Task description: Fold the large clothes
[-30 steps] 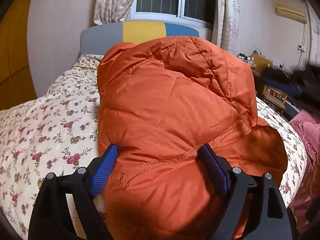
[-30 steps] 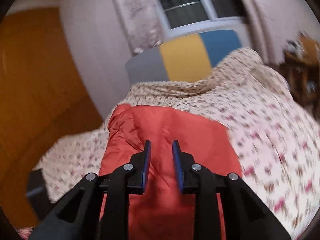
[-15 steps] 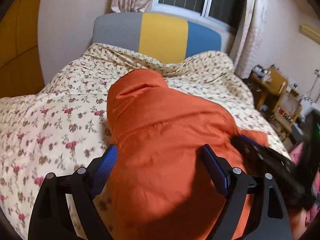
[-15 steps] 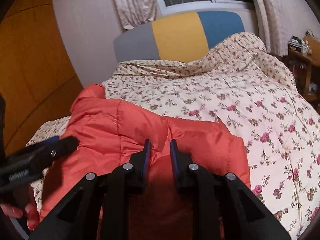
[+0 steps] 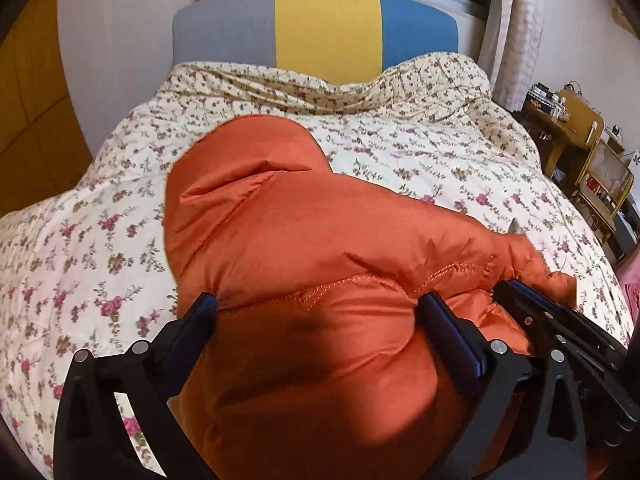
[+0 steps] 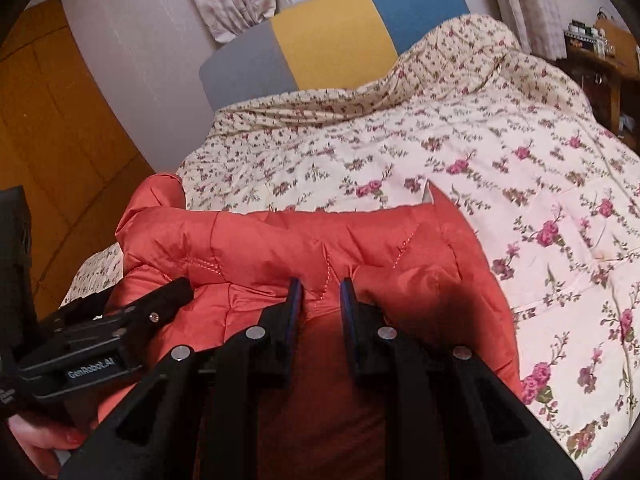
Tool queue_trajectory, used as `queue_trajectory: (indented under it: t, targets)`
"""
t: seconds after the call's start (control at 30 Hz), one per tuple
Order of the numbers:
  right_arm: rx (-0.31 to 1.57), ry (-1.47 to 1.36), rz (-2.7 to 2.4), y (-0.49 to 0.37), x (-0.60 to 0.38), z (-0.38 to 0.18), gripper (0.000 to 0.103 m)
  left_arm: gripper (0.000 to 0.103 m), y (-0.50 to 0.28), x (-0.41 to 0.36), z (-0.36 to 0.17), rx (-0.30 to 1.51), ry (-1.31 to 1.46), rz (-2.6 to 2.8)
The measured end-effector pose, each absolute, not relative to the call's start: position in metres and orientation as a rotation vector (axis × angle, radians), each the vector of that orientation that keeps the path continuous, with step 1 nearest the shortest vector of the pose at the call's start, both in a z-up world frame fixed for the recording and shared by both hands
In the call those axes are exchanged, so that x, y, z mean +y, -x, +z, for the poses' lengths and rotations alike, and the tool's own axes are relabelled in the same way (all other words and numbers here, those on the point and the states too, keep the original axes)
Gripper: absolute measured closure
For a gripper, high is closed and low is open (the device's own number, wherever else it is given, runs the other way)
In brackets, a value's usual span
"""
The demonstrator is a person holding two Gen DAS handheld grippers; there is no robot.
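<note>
An orange puffy jacket (image 5: 300,232) lies bunched on the floral bed quilt (image 5: 420,152), its near edge under both grippers. My left gripper (image 5: 320,312) straddles a thick bulge of it; its jaws are opening wide, and the padding still fills the gap between the blue pads. In the right wrist view the jacket (image 6: 280,240) has a seamed fold pinched between the narrow jaws of my right gripper (image 6: 321,300). The right gripper's tip (image 5: 520,300) shows just right of the left one. The left gripper (image 6: 172,292) and a hand (image 6: 36,444) appear at lower left.
The bed runs back to a grey, yellow and blue headboard (image 5: 328,28) under a curtained window. Wooden shelves with small items (image 5: 580,140) stand to the right. An orange wardrobe door (image 6: 60,120) is on the left. Pink cloth (image 5: 632,292) shows at the right edge.
The jacket has come down from a raised heap to lie lower on the quilt. The left jaws have spread wider. The right gripper has sunk to the jacket's edge beside the left.
</note>
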State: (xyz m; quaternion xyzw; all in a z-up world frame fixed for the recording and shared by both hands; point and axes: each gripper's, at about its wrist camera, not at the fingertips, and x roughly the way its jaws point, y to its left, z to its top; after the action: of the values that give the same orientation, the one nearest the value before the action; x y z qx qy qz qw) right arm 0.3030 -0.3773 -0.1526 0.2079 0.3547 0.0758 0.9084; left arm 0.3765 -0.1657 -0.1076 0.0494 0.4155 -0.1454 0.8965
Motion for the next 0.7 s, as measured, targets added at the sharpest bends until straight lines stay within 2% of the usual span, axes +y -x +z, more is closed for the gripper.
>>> queue_trajectory:
  t: [0.3,0.47,0.6,0.7]
  targets:
    - [0.76,-0.381,0.132,-0.324,-0.368,-0.164,0.085,0.003,-0.393,-0.16,-0.131,0.868,-0.08,-0.281]
    - [0.712,-0.398,0.148,-0.313,-0.37,-0.164,0.084,0.003,-0.388,-0.161,-0.131,0.845,-0.095,-0.263]
    - [0.661,-0.4,0.176,-0.298,-0.376,-0.146,0.065,0.003,-0.376,-0.158,-0.119,0.83,-0.102,-0.261]
    - [0.6,-0.374,0.152,-0.286,-0.382,-0.123,0.064,0.003,-0.372,-0.15,-0.105,0.848,-0.081,-0.287]
